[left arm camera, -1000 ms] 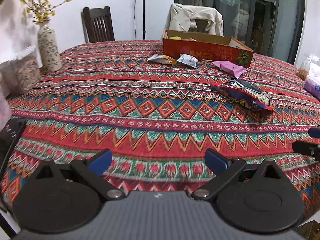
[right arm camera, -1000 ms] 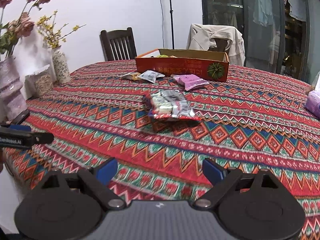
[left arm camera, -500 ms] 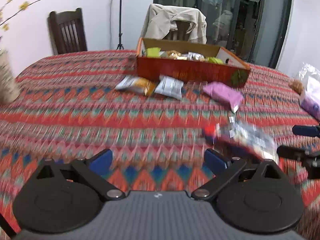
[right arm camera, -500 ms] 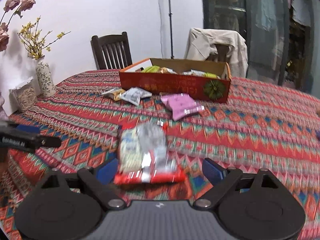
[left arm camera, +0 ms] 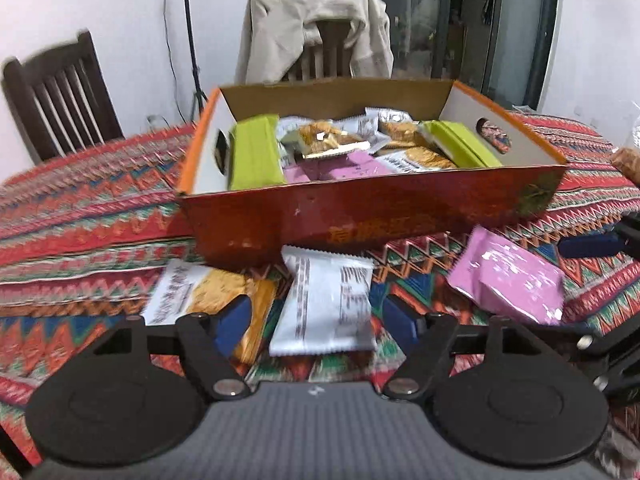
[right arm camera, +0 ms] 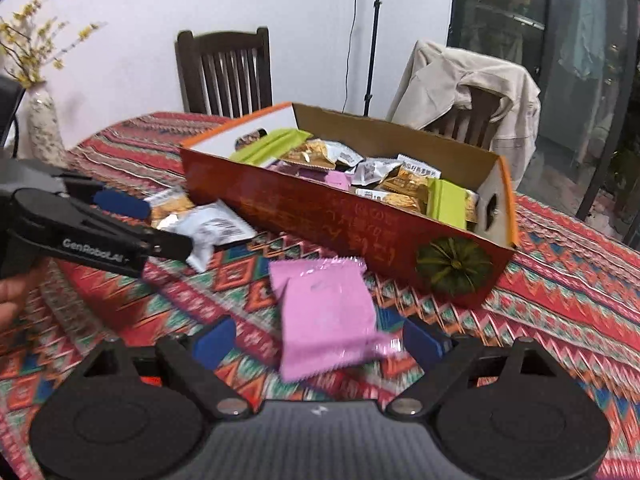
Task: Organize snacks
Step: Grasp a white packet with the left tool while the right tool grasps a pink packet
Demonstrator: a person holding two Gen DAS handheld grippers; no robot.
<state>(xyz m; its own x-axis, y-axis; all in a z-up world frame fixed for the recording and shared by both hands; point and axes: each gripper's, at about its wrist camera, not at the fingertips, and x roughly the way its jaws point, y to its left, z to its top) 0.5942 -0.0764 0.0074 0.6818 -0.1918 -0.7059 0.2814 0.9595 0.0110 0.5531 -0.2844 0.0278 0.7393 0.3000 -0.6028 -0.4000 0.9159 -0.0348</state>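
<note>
left wrist view: my left gripper (left arm camera: 316, 320) hangs low over the patterned tablecloth (left arm camera: 80, 216), jaws spread wide and holding nothing. between its blue fingertips (left arm camera: 232, 322) lies a white snack packet (left arm camera: 326, 304), face down, its far edge touching the near wall of the orange cardboard box (left arm camera: 372, 220). just left of it sits a gold and white packet (left arm camera: 200, 292), partly under my left fingertip. to the right lies a pink packet (left arm camera: 508, 280), with the tip of the other gripper beyond it at the right edge. the box already holds green, gold, silver and pink packets. my judgement: the white packet is the pick here. to do it well i would centre it between the pads, come down until the tips nearly meet the cloth, and close across its narrow width so the gold neighbour is not caught.

right wrist view: my right gripper (right arm camera: 318, 342) is also spread open and empty, the pink packet (right arm camera: 326, 316) lying between its fingertips, near the box's (right arm camera: 360, 224) near wall but apart from it. the left gripper (right arm camera: 120, 204) reaches in from the left above the white packet (right arm camera: 212, 228). the packet looks soft and slippery; i judge a grip across its middle rather than the crimped end would keep it from sliding out. lifted clear of the box wall, it should be released over the pink packets already inside. both arms work close together, so i would stagger the lifts.
</note>
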